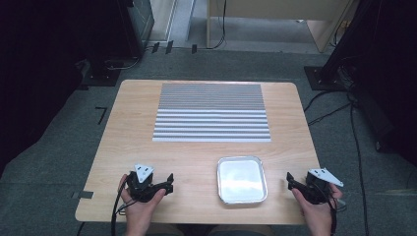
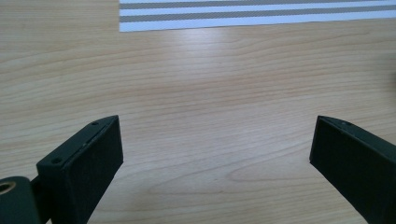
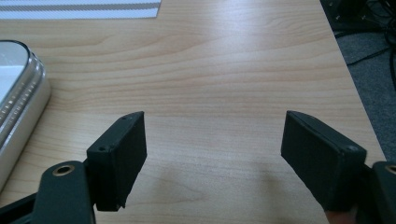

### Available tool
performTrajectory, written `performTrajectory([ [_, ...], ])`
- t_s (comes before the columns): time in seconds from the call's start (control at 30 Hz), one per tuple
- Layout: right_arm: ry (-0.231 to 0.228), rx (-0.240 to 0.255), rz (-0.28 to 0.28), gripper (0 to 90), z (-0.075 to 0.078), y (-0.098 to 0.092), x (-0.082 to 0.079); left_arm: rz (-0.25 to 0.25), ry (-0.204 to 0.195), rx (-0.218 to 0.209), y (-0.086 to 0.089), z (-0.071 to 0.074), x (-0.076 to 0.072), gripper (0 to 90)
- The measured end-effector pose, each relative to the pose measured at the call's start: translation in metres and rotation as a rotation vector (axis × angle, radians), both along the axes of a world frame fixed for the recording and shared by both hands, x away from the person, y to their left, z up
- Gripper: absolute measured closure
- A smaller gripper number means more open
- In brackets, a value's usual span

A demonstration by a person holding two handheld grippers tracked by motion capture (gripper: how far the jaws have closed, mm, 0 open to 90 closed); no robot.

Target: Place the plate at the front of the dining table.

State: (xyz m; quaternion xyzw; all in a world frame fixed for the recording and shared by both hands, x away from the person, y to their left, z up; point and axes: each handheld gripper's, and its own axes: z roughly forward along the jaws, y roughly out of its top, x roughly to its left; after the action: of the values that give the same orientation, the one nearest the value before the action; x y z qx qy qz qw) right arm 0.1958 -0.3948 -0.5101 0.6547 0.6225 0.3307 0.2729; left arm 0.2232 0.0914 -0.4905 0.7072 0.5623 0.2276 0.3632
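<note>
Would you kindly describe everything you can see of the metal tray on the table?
The metal tray is a shallow, roughly square pan with rounded corners and a raised, ribbed rim, silvery and shiny like aluminium. It holds nothing and its flat bottom reflects pale light. It lies flat on the wooden table, near the front edge, in front of the striped mat and apart from it. Nothing touches it; the right gripper sits beside it, jaws open.

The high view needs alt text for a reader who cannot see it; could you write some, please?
A person's hands hold the left tool and right tool, both open, at a wooden table's near edge, flanking a square metal tray; a striped mat lies beyond.
</note>
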Motion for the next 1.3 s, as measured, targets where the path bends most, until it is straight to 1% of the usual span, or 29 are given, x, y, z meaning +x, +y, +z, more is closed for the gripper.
performTrajectory([
  [0.13, -0.019, 0.016, 0.007, 24.3, 0.006, 0.003, -0.001, -0.016, 0.0, -0.013, -0.011, -0.001, -0.001, 2.7],
  [0.2, -0.02, 0.021, 0.009, 24.9, 0.007, 0.004, 0.0, -0.023, 0.0, -0.014, -0.015, 0.0, -0.002, 2.6],
  [0.23, -0.023, 0.026, 0.018, 27.4, 0.007, 0.005, 0.0, -0.026, -0.002, -0.017, -0.018, 0.0, -0.002, 2.6],
  [0.4, -0.022, 0.022, 0.044, 29.3, 0.013, 0.012, 0.001, -0.044, -0.005, -0.017, -0.028, 0.001, -0.003, 2.7],
  [0.53, -0.029, 0.017, 0.052, 29.3, 0.016, 0.017, 0.001, -0.029, -0.014, -0.023, -0.036, 0.002, -0.004, 2.6],
  [0.63, -0.033, 0.033, 0.061, 26.8, 0.019, 0.021, 0.001, -0.019, -0.024, -0.037, -0.04, 0.004, -0.004, 2.6],
  [0.73, -0.043, 0.034, 0.075, 25.8, 0.02, 0.025, 0.001, -0.029, -0.018, -0.043, -0.046, 0.005, -0.003, 2.6],
  [0.83, -0.056, 0.038, 0.077, 26.0, 0.022, 0.028, 0.001, -0.048, -0.005, -0.035, -0.053, 0.004, -0.002, 2.6],
  [0.9, -0.058, 0.037, 0.09, 27.3, 0.023, 0.032, 0.001, -0.053, -0.003, -0.035, -0.058, 0.003, -0.003, 2.6],
  [0.97, -0.051, 0.026, 0.099, 32.7, 0.023, 0.037, 0.001, -0.055, 0.0, -0.027, -0.062, 0.002, -0.004, 2.6],
  [1.0, -0.046, 0.032, 0.106, 36.4, 0.022, 0.038, 0.001, -0.056, 0.002, -0.03, -0.064, 0.002, -0.004, 2.7],
  [1.07, -0.044, 0.063, 0.125, 45.2, 0.021, 0.04, 0.001, -0.065, 0.005, -0.036, -0.07, 0.001, -0.005, 2.7],
  [1.1, -0.042, 0.085, 0.137, 52.2, 0.021, 0.04, 0.001, -0.073, 0.004, -0.039, -0.073, 0.001, -0.006, 2.7],
  [1.13, -0.042, 0.085, 0.137, 52.2, 0.021, 0.04, 0.001, -0.073, 0.004, -0.039, -0.073, 0.001, -0.006, 2.7],
  [1.17, -0.046, 0.117, 0.158, 57.1, 0.021, 0.041, 0.001, -0.074, 0.004, -0.043, -0.076, 0.001, -0.006, 2.7],
  [1.2, -0.046, 0.117, 0.158, 57.1, 0.021, 0.041, 0.001, -0.078, 0.006, -0.046, -0.077, 0.001, -0.007, 2.7],
  [1.23, -0.051, 0.115, 0.162, 59.1, 0.021, 0.042, 0.001, -0.084, 0.008, -0.053, -0.08, 0.001, -0.007, 2.7],
  [1.3, -0.074, 0.115, 0.175, 61.0, 0.022, 0.045, 0.0, -0.091, 0.007, -0.053, -0.084, 0.001, -0.008, 2.7],
])
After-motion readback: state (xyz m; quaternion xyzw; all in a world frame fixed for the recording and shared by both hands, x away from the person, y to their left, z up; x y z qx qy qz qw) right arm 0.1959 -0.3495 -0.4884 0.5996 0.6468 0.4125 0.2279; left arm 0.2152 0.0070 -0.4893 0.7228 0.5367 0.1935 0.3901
